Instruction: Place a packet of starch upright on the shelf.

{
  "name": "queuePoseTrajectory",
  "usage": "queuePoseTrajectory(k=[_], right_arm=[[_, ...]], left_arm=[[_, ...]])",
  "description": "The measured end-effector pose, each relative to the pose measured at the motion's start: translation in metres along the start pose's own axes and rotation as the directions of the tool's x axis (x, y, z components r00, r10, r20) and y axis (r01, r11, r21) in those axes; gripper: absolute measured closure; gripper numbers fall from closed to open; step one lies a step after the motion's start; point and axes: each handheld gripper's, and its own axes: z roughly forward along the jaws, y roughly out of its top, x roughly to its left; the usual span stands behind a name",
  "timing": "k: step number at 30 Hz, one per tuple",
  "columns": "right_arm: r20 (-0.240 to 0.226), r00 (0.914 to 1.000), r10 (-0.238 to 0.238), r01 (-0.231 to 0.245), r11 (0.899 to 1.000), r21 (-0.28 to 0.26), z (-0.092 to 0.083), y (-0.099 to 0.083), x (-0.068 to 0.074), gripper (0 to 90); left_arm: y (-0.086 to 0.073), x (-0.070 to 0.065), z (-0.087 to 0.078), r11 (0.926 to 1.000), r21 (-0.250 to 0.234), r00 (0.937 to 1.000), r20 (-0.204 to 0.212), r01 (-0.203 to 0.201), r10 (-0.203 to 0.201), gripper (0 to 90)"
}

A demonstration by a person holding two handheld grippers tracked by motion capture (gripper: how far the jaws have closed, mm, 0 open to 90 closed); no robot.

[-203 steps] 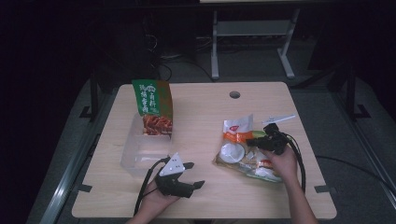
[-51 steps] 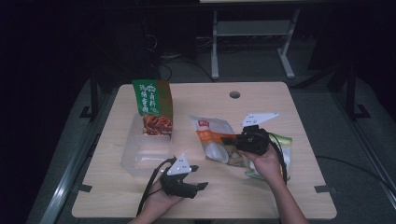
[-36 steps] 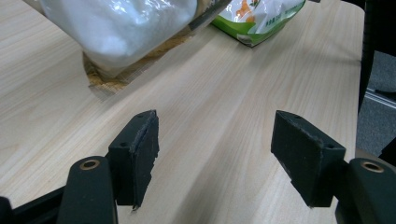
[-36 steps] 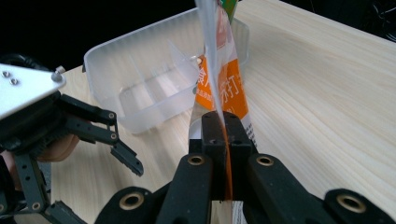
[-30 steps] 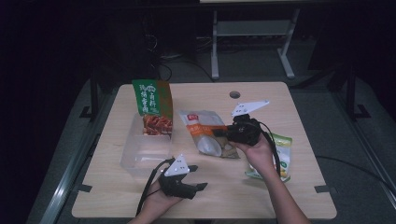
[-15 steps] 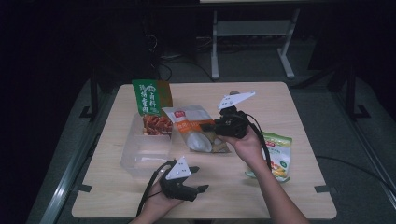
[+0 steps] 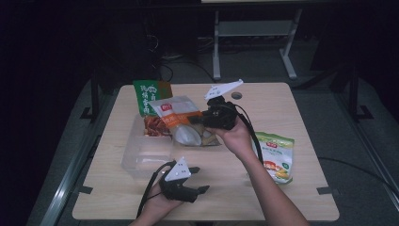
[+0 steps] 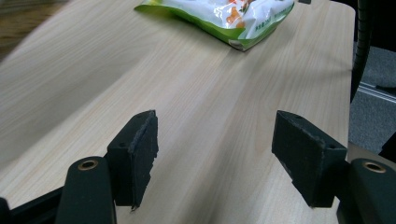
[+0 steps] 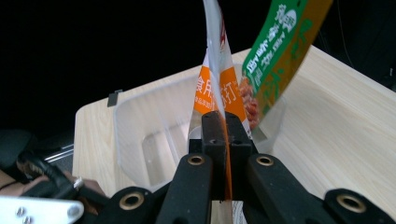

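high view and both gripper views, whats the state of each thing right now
right tongs: shut on the orange snack bag
orange snack bag: held up off the table, beside the clear bin
left tongs: open, nothing between them, low over the table
clear bin: upright, green packet inside
green packet: standing in the bin's far end
corn snack bag: lying flat on the table

Dim room, dark surroundings, slight blur
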Motion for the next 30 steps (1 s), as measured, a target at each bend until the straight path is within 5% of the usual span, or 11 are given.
queuePoseTrajectory(k=[14,30], right_arm=[[-0.056,0.9984,-0.008,0.006,1.0,-0.023,0.038,0.026,0.004,89.7],[-0.113,0.9935,0.009,-0.006,1.0,0.023,0.099,0.036,0.003,89.7]], left_arm=[[-0.001,0.001,-0.002,1.0,0.001,1.0,0.002,-0.006,0.006,30.9],[-0.003,0.002,-0.005,0.9998,-0.012,0.9999,0.002,0.013,-0.013,31.0]])
